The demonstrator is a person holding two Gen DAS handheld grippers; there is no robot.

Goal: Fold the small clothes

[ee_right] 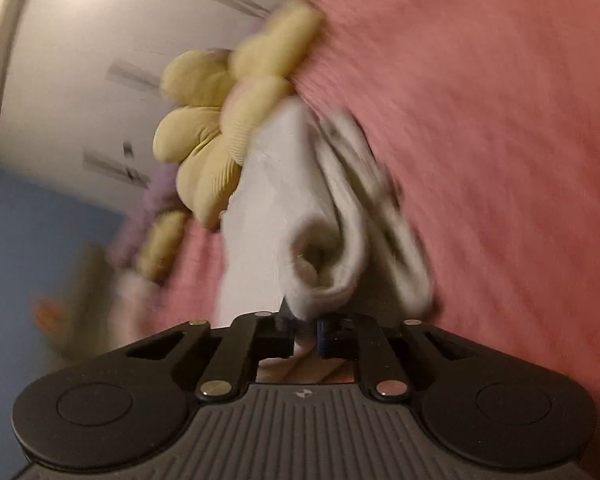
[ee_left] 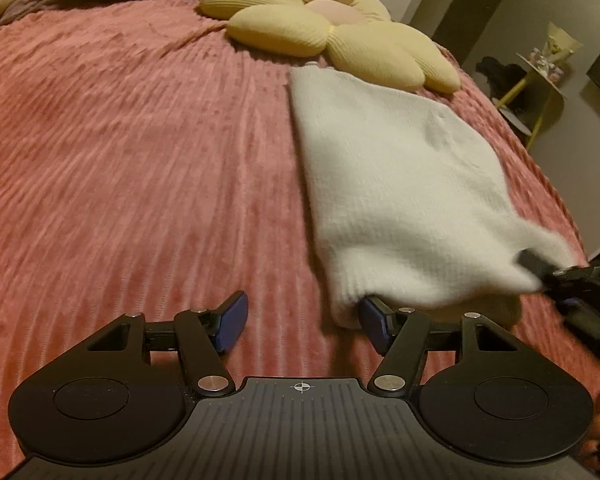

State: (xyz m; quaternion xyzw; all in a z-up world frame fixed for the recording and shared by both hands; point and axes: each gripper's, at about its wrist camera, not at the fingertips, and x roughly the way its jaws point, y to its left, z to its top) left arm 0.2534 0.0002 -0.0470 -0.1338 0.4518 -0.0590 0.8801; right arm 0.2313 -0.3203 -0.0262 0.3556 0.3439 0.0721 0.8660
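Observation:
A small white knit garment [ee_left: 396,176] lies on the pink ribbed bedspread [ee_left: 140,140], right of centre in the left wrist view. My left gripper [ee_left: 302,324] is open just above the bedspread, with its right pad at the garment's near left corner. My right gripper [ee_left: 540,268] is shut on the garment's near right corner and lifts it. In the tilted, blurred right wrist view the right gripper [ee_right: 306,330] pinches a bunched fold of the white garment [ee_right: 284,192].
A yellow flower-shaped cushion [ee_left: 332,28] lies on the bed just beyond the garment; it also shows in the right wrist view [ee_right: 220,128]. The bed's right edge drops off to a floor with a small round side table [ee_left: 540,68].

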